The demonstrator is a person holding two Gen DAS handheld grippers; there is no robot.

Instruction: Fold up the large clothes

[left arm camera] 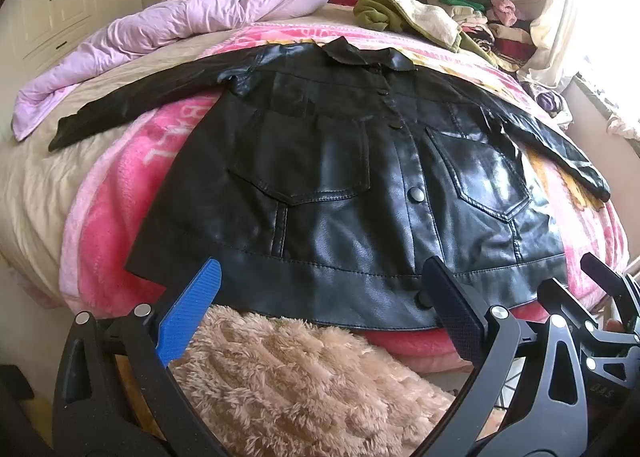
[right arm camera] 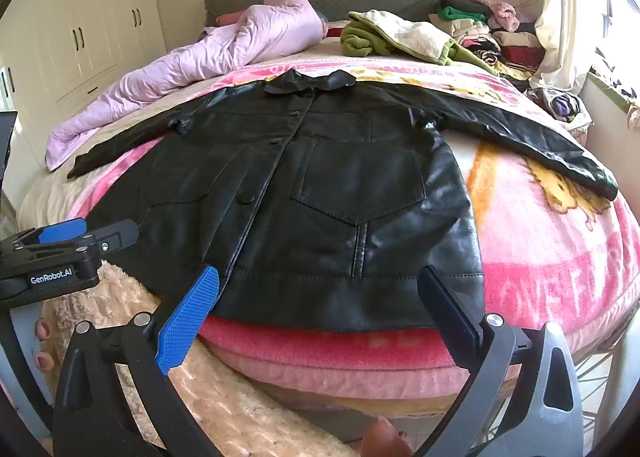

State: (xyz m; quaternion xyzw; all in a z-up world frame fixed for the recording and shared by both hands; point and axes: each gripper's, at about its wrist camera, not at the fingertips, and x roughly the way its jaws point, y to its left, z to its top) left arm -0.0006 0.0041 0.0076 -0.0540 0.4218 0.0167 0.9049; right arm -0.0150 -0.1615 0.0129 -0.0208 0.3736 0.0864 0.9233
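A black leather jacket (left arm camera: 340, 185) lies spread flat, front up, on a pink blanket (left arm camera: 120, 193) on the bed, collar far, both sleeves stretched out to the sides. It also shows in the right wrist view (right arm camera: 320, 193). My left gripper (left arm camera: 320, 309) is open and empty, just short of the jacket's near hem. My right gripper (right arm camera: 320, 309) is open and empty, at the near hem on the jacket's right half. The left gripper also shows at the left of the right wrist view (right arm camera: 84, 233); the right gripper shows at the right edge of the left wrist view (left arm camera: 580, 281).
A fluffy beige throw (left arm camera: 288, 385) lies at the near bed edge under the grippers. A lilac quilt (left arm camera: 180, 25) lies bunched at the far left. A green-and-cream garment (left arm camera: 400, 13) and piled clothes (left arm camera: 492, 25) sit at the far right. White wardrobes (right arm camera: 88, 25) stand left; a curtain (right arm camera: 560, 17) hangs right.
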